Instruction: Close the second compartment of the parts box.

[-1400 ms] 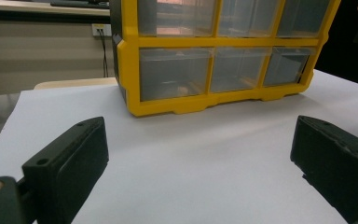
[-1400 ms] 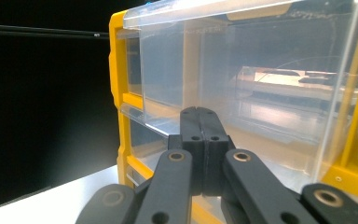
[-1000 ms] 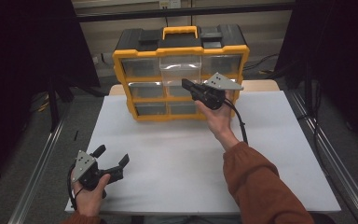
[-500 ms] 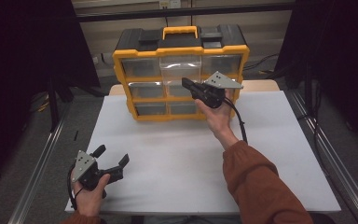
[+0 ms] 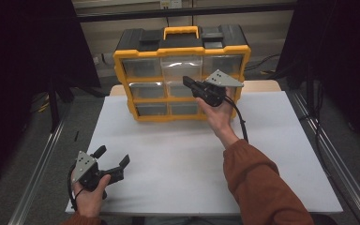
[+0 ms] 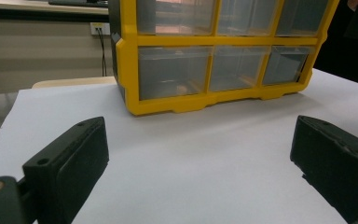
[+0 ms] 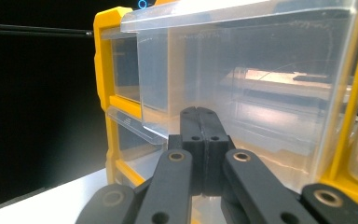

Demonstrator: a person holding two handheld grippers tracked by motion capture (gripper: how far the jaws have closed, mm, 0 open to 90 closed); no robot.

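Right tool [image 5: 187, 82] closed, tips right at the pulled-out clear drawer [image 5: 181, 69] of the yellow organizer [image 5: 122, 60]; left tool [image 5: 113, 160] open. Nothing moved since earlier frame.

Glossy yellow-and-black plastic drawer cabinet [image 5: 182, 70] on a matt white bench [image 5: 192, 164].

The cabinet's yellow frame looks like smooth moulded plastic with a slight sheen; its clear plastic drawers [image 7: 261, 79] are glossy, faintly scuffed and catch reflections. The bench top reads as a smooth, matt white sheet, paper-like. The right-hand black plastic tongs [image 7: 200, 135] are matt, with brass-coloured metal rivets at the links; the left-hand black tongs [image 6: 200, 154] have dull, finely textured pads [image 6: 70, 163]. A rust-coloured cloth sleeve [image 5: 262, 187] looks soft and matt.
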